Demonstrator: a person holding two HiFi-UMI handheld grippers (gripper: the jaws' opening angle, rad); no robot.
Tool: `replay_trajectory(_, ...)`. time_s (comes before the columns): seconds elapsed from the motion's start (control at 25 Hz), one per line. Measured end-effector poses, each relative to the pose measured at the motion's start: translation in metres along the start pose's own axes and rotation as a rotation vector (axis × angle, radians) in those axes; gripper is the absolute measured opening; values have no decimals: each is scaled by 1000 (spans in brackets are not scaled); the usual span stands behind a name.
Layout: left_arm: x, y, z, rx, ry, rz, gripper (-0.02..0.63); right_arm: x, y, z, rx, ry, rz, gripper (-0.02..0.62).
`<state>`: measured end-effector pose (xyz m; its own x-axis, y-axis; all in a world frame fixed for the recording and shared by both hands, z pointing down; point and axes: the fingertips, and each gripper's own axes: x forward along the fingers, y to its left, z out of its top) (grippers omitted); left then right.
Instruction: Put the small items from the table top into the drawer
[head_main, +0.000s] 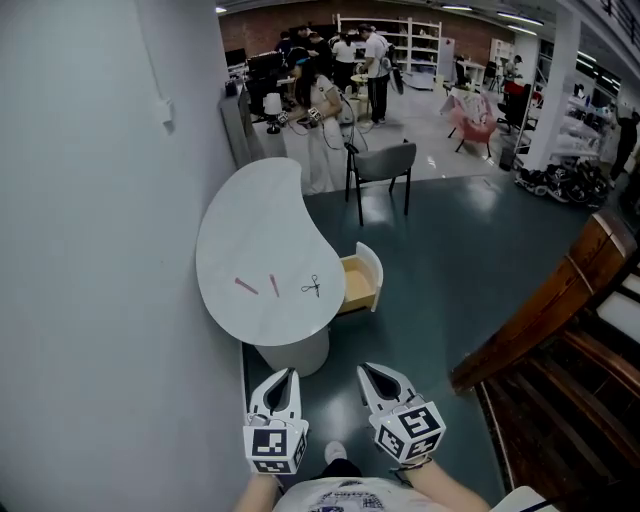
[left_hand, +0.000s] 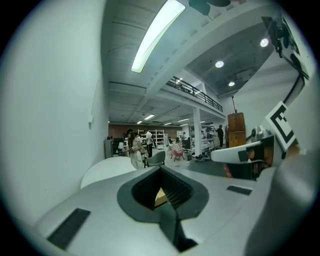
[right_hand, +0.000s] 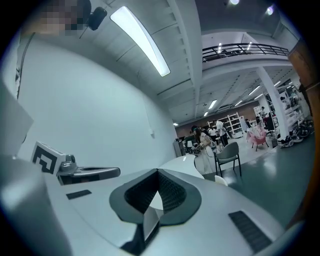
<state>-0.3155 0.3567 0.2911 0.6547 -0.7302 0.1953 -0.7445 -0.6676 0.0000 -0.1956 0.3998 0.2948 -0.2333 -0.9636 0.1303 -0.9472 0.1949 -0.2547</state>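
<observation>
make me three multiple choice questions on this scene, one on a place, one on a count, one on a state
1. Where do the scissors lie?
A. on the table, on the side toward the drawer
B. inside the drawer
C. hanging off the table's edge

2. How many pink sticks lie on the table?
A. one
B. two
C. four

3. What state is the drawer in?
A. shut
B. pulled open
C. taken right out of the table

Answers:
1 A, the scissors rest flat on the white top, near the drawer's side.
2 B, two pink sticks lie left of the scissors.
3 B, the drawer's wooden inside shows beyond the table's edge.
</observation>
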Motion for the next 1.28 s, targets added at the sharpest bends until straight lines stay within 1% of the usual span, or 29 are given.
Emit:
replay_trajectory(0.28, 35, 55, 5, -12, -18, 26, 20, 63, 2, 12, -22, -9, 12, 20)
replay_trajectory(0.64, 59, 83, -5, -31, 0, 37, 20, 105, -1, 12, -43, 16, 24, 20)
replay_trajectory(0.76, 70, 94, -8, -39, 4, 59, 20, 119, -7, 13, -50, 18, 33, 20)
replay_trajectory(1.0, 105, 110, -11, -61, 25, 92, 20, 158, -27, 12, -40, 47, 72, 20)
replay_trajectory(1.28, 169, 129, -1, -65, 36, 143, 20, 219, -72, 29, -39, 60, 118, 20)
